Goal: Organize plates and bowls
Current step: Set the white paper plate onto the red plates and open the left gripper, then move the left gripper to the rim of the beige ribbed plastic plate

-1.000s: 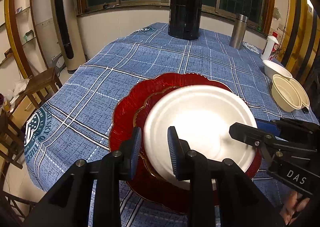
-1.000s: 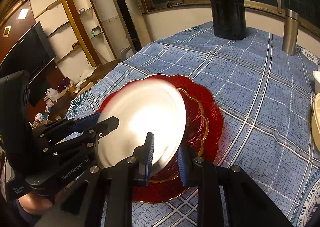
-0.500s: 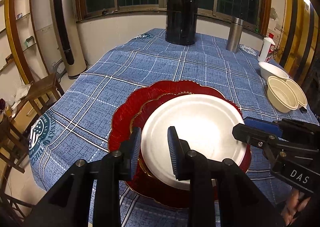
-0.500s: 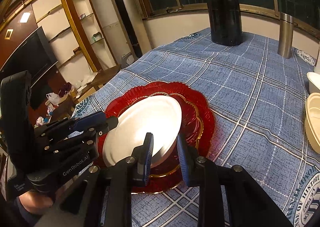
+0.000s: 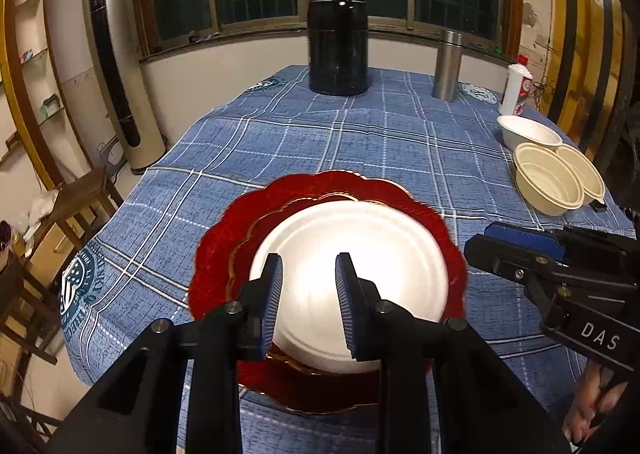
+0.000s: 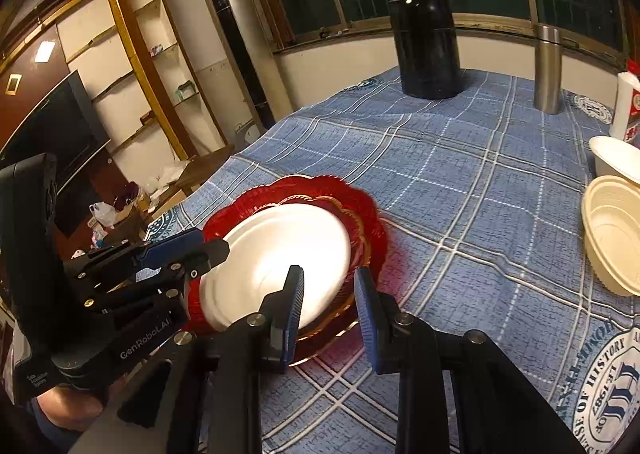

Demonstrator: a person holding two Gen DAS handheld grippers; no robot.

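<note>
Both grippers — left (image 5: 309, 294), right (image 6: 329, 308) — angle down over white plate (image 5: 352, 270), fingers slightly parted, pinching nothing.

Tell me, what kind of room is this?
Probably a dining or living room in someone's home: a table with a blue checked tablecloth holds a red plate and cream bowls, and wall shelves stand nearby.
</note>
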